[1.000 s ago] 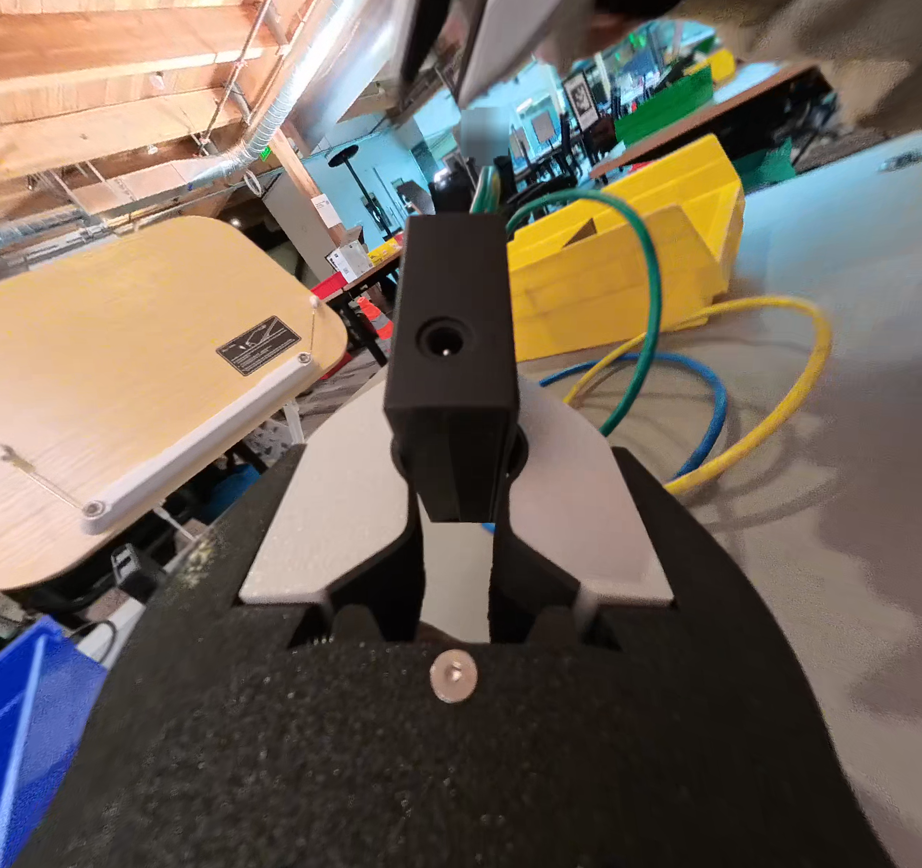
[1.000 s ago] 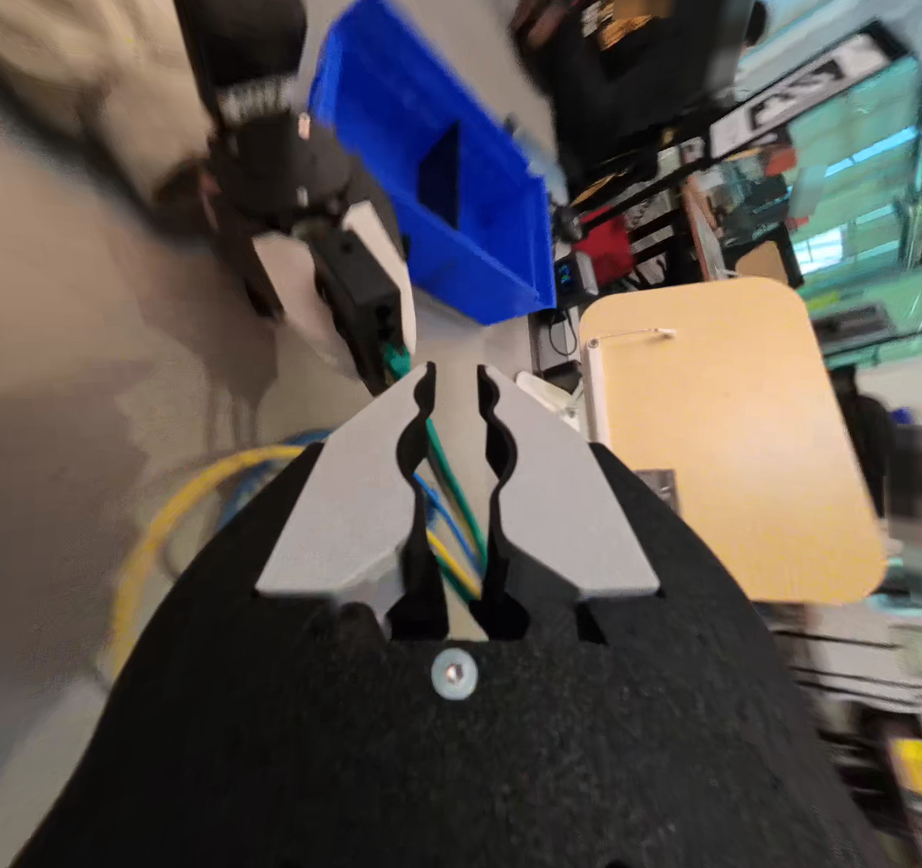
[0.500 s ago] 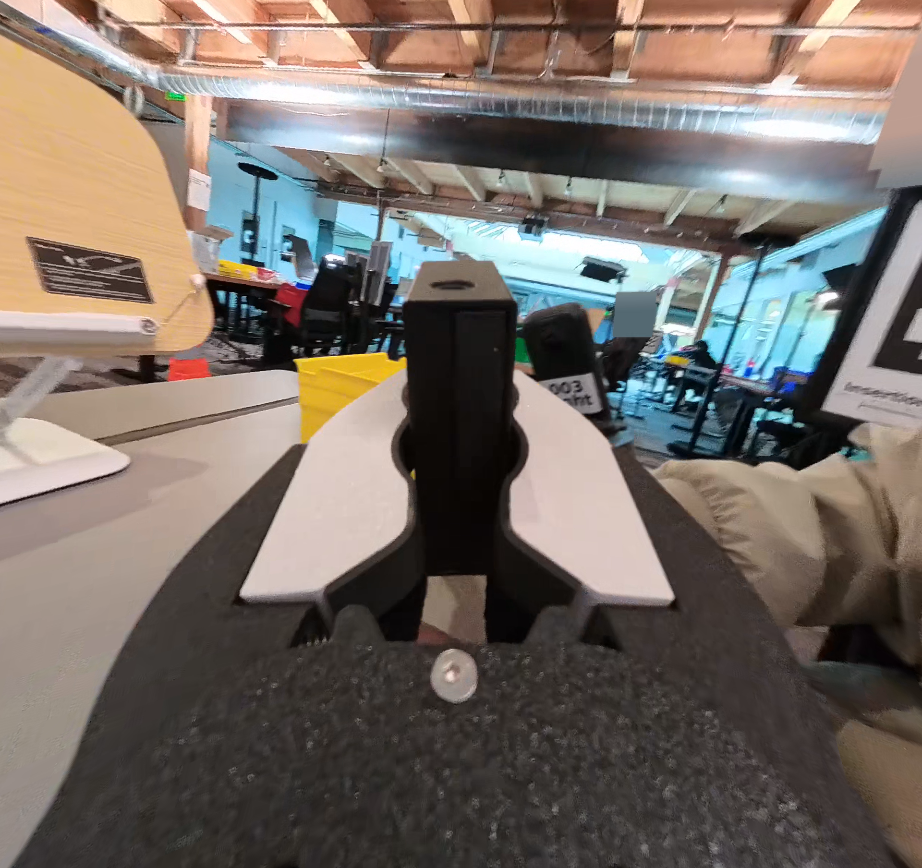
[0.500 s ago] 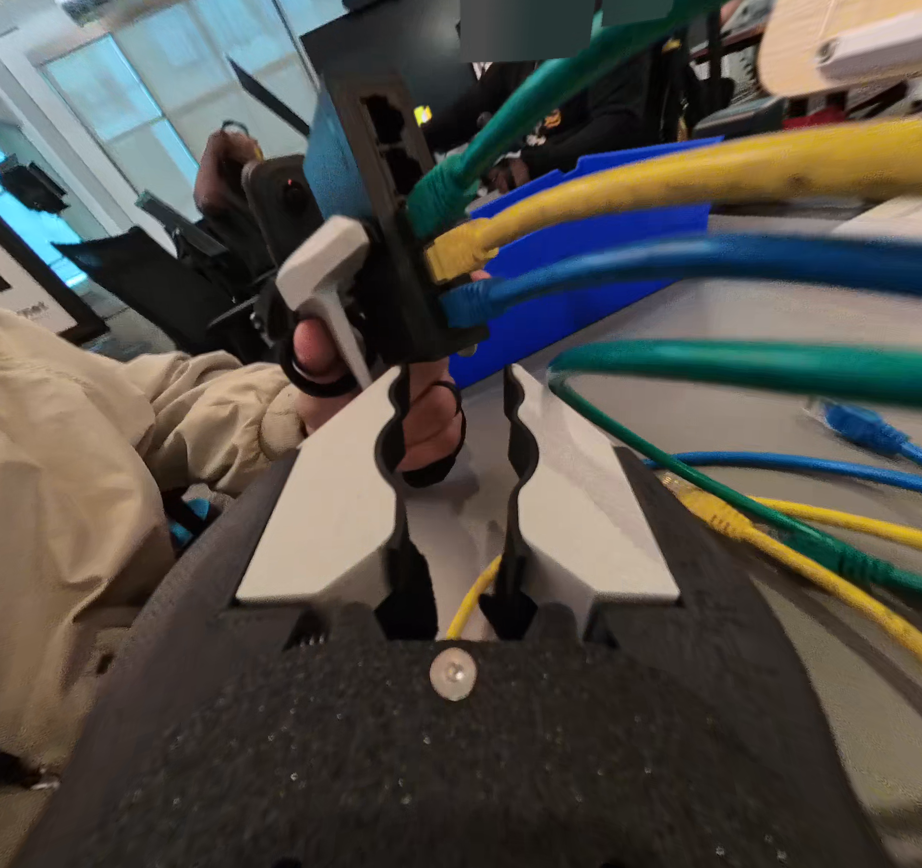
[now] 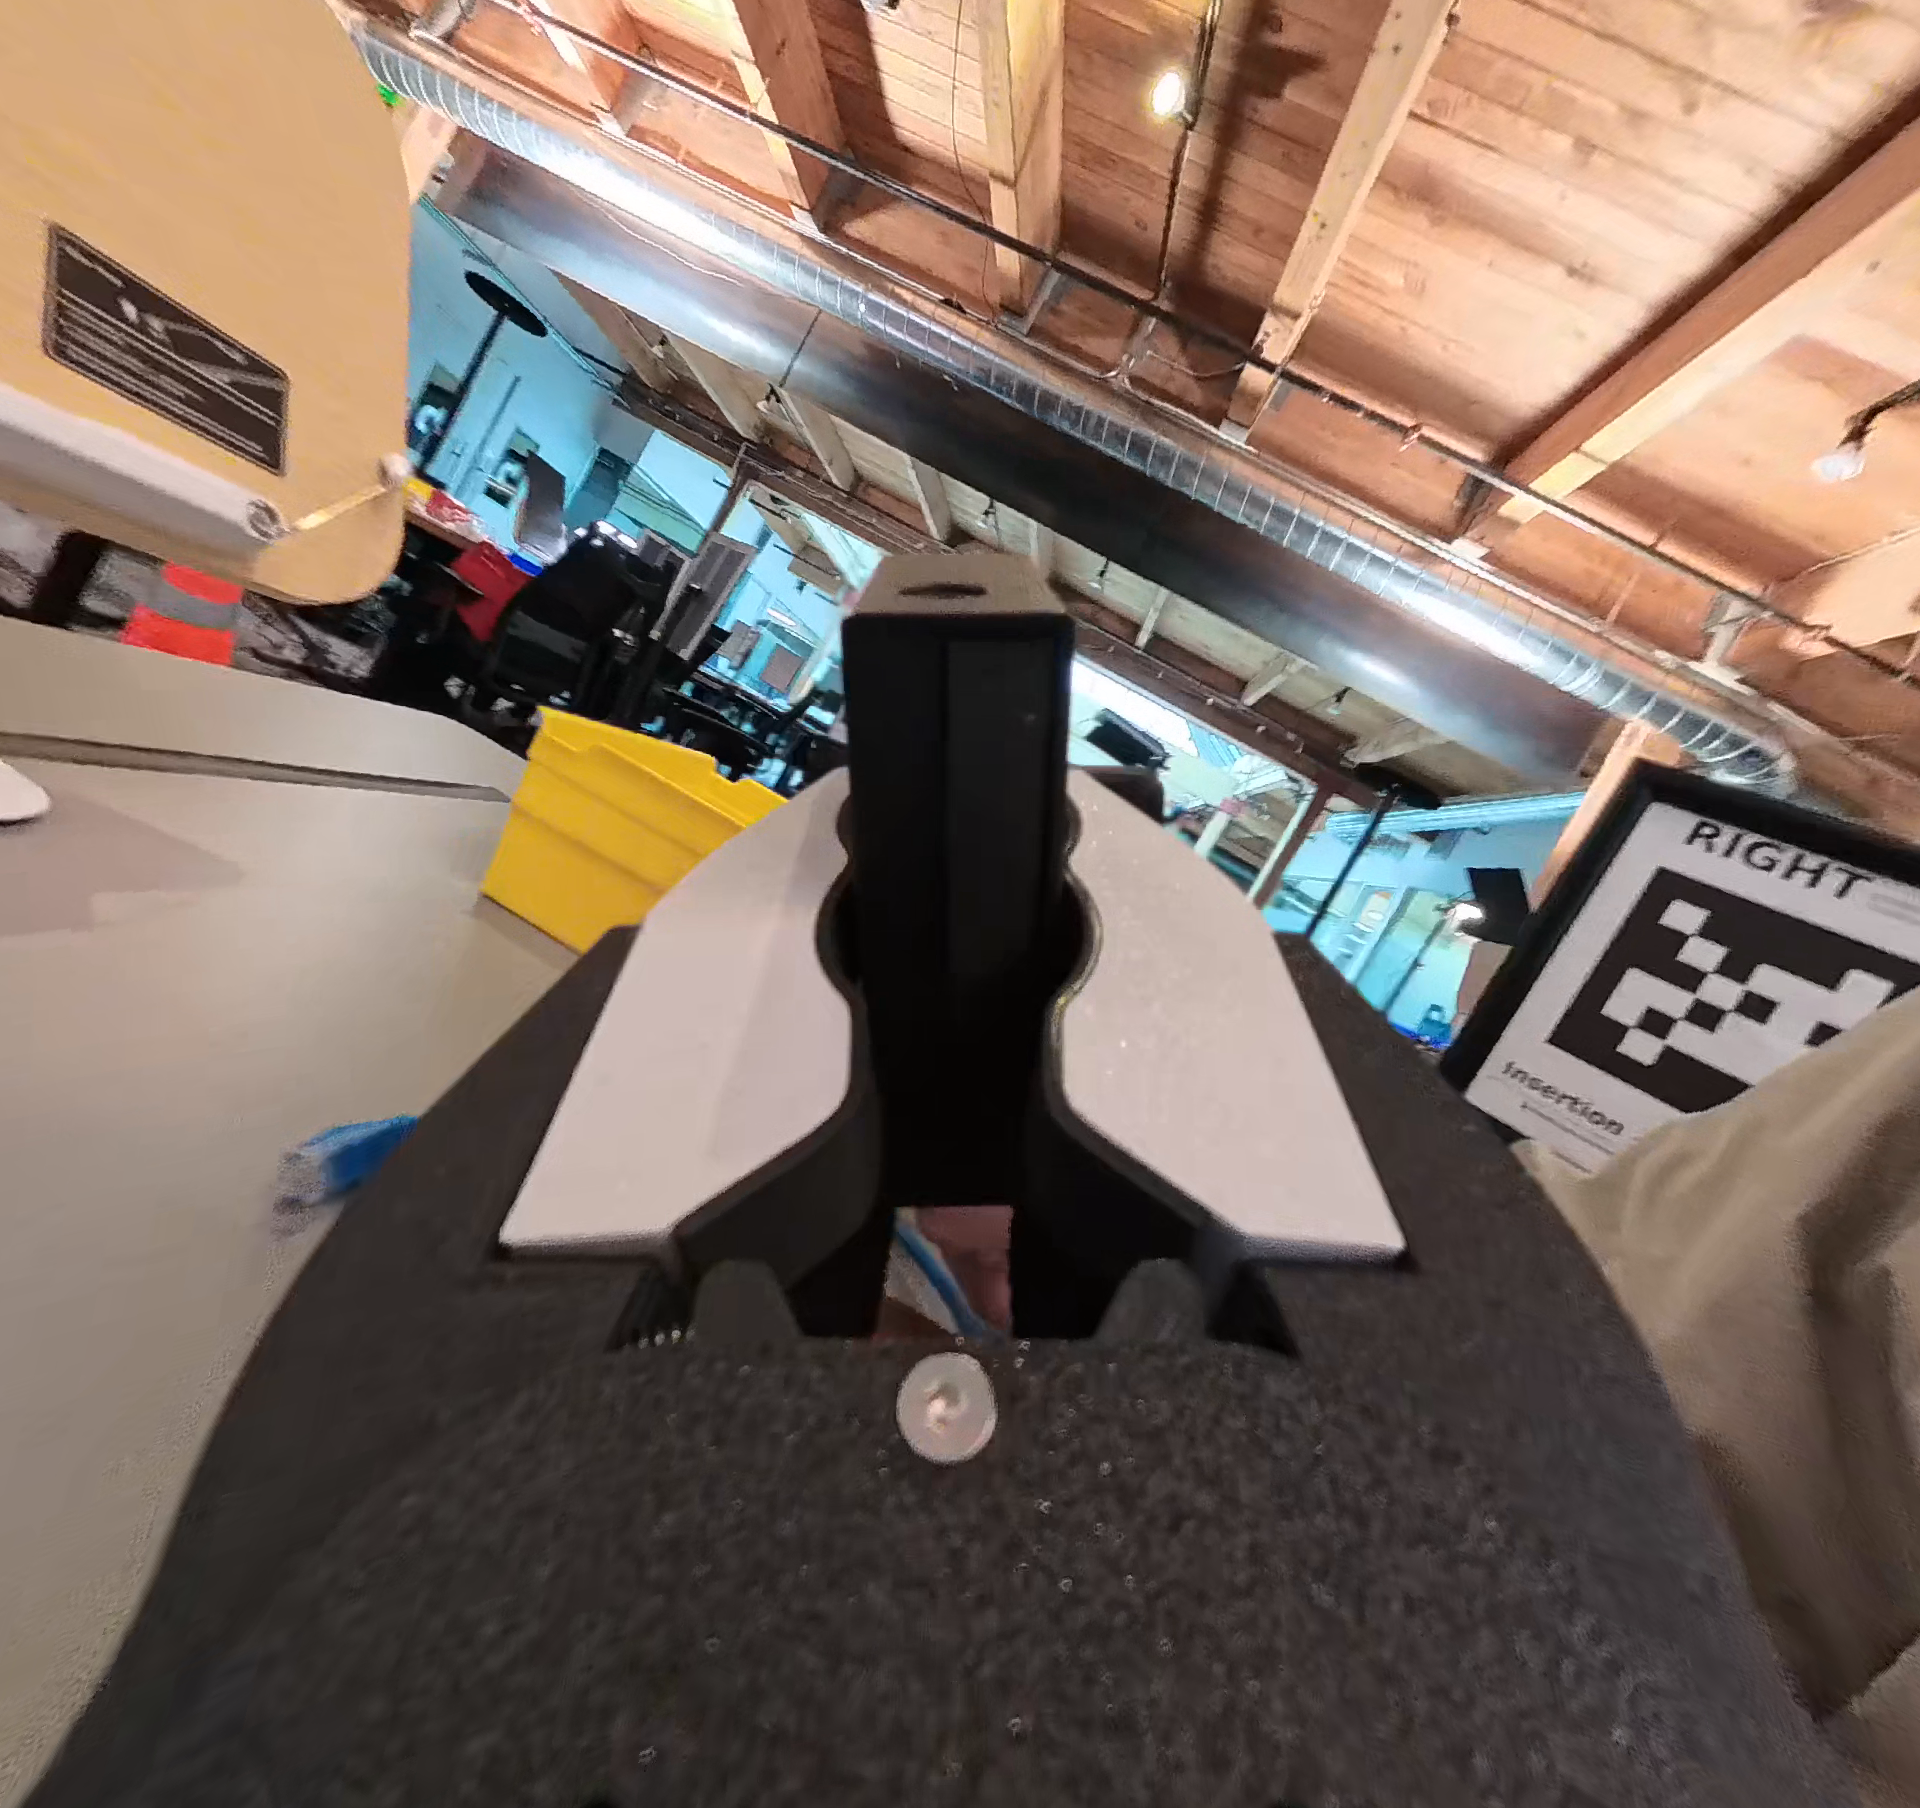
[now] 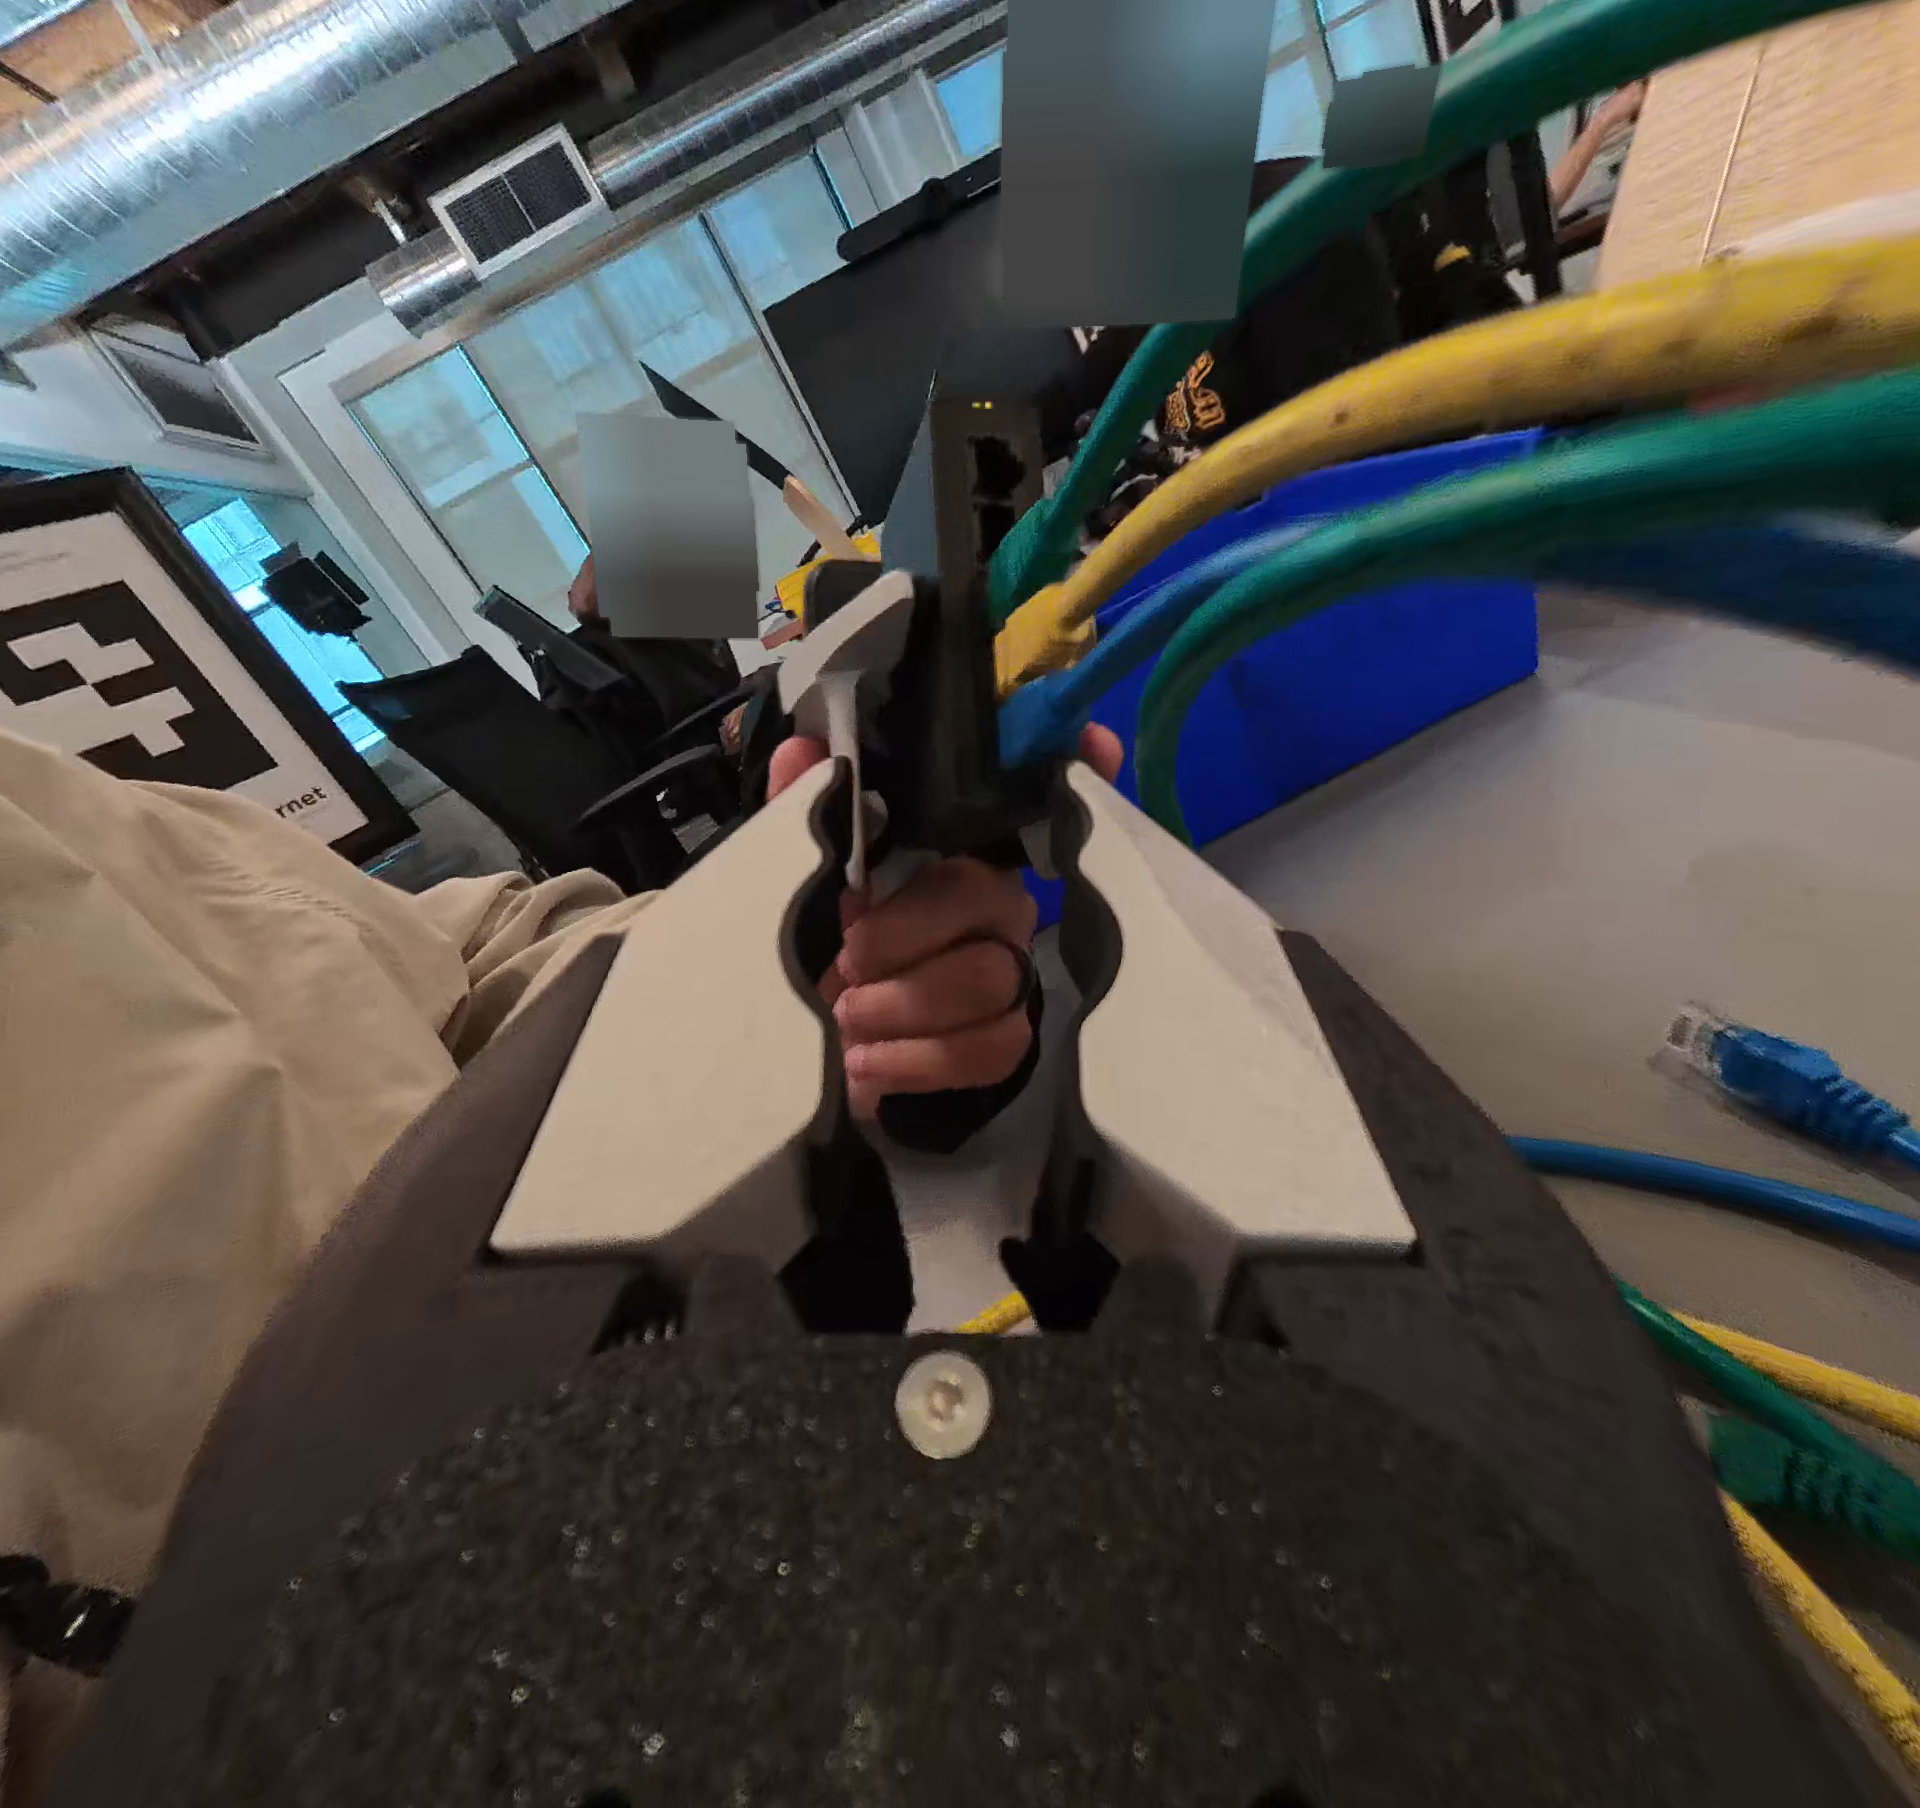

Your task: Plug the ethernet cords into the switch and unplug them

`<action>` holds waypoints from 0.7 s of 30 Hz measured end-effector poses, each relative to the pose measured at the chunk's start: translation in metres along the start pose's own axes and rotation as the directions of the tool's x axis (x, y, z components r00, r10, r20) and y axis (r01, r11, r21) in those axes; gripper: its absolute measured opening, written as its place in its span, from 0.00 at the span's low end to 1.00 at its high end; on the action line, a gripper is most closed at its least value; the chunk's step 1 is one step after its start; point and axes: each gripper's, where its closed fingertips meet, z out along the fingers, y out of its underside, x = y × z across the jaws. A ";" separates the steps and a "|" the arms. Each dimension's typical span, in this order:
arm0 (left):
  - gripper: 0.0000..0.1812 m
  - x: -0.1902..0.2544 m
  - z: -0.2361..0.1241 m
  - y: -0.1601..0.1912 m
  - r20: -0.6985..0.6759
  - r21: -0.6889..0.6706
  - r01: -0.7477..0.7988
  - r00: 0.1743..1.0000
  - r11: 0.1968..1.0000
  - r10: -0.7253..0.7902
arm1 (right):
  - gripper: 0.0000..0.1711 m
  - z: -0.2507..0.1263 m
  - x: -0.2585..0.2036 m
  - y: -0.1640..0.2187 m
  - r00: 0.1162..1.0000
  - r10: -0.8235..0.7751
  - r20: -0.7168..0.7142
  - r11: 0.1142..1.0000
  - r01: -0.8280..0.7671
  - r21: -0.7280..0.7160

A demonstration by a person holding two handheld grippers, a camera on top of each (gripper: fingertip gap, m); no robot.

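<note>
The left claw (image 5: 956,823) is clamped on the switch (image 5: 956,885), a black box held upright between its grey fingers (image 5: 727,1020), lifted clear of the grey surface (image 5: 208,1031). From the right wrist view the same switch (image 6: 971,615) stands on end in the far claw, port face turned toward the camera, with a hand (image 6: 935,1010) gripping the handle beneath it and a beige sleeve (image 6: 229,1031) running off to the left.

Three ethernet cords sit in the lower ports: a green cord (image 6: 1101,501) uppermost, a yellow cord (image 6: 1351,408) under it and a blue cord (image 6: 1049,709) lowest. All three arc away to the right. The two ports above them are open.

The right claw (image 6: 951,802) stands open to a middling width, nothing between its fingers (image 6: 686,1052); its tips frame the bottom end of the switch and lie just below the blue plug, though whether they touch it I cannot tell.

A loose blue plug (image 6: 1766,1072) lies on the surface toward its right edge, with more cord in blue, yellow and green looping near the lower right. A blue bin (image 6: 1351,678) sits behind the cords. In the left wrist view a yellow bin (image 5: 613,823) stands on the surface beyond the claw, another blurred blue plug (image 5: 343,1156) lies near the claw's left side, and a framed black-and-white marker board (image 5: 1714,979) stands at the right.
</note>
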 end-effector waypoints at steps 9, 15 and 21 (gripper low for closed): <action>0.17 0.004 0.013 -0.005 -0.009 0.019 0.008 1.000 1.000 -0.007 | 0.24 -0.002 0.009 0.011 0.997 0.047 -0.064 0.998 -0.050 -0.048; 0.16 0.011 0.022 0.014 -0.035 -0.036 0.086 0.996 0.996 -0.087 | 0.16 -0.004 0.002 0.003 0.999 0.054 -0.006 0.999 -0.054 0.002; 0.24 0.015 0.010 0.037 0.038 -0.375 -0.016 0.999 0.927 0.033 | 0.08 -0.019 0.001 0.017 0.987 -0.163 0.007 0.933 0.156 -0.323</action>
